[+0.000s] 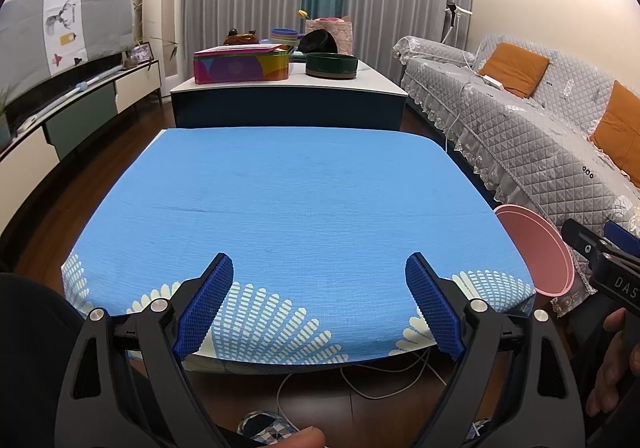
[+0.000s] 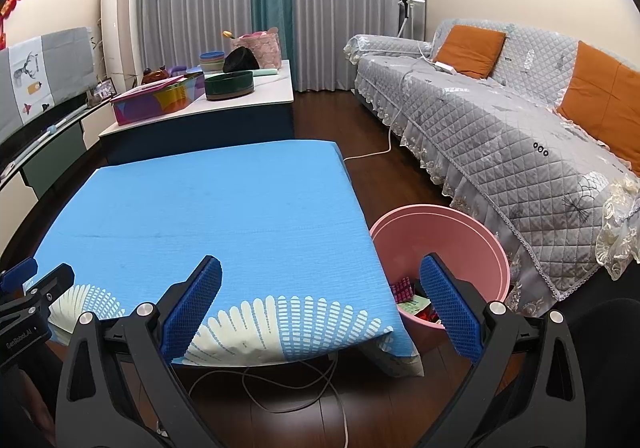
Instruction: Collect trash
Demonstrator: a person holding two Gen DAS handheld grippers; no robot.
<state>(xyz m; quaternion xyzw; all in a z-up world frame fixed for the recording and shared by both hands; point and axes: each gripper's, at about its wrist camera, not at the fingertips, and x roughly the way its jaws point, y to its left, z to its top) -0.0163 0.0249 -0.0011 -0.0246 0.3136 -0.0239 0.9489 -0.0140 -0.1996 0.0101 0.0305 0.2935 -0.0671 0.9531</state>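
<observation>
left gripper [image 1: 320,272]: fingers spread wide, nothing between them, hanging over the near edge of the table [image 1: 296,200]
right gripper [image 2: 320,276]: also wide apart and holding nothing, over the table's near right corner
table: blue cloth with white flower prints along the near edge
pink bin [image 2: 460,232]: on the floor just beside the table's right edge, between table and sofa [image 2: 520,128]
trash [image 2: 408,294]: a few wrappers lying in the bottom of the bin, can't really make out what they are

blue woven cloth on surface [image 1: 296,200]: matt, ribbed | round pink plastic bin [image 2: 472,240]: smooth, slight sheen | dark wood floor [image 2: 320,408]: glossy | blue finger pads [image 1: 206,306]: rubbery, textured grid
</observation>
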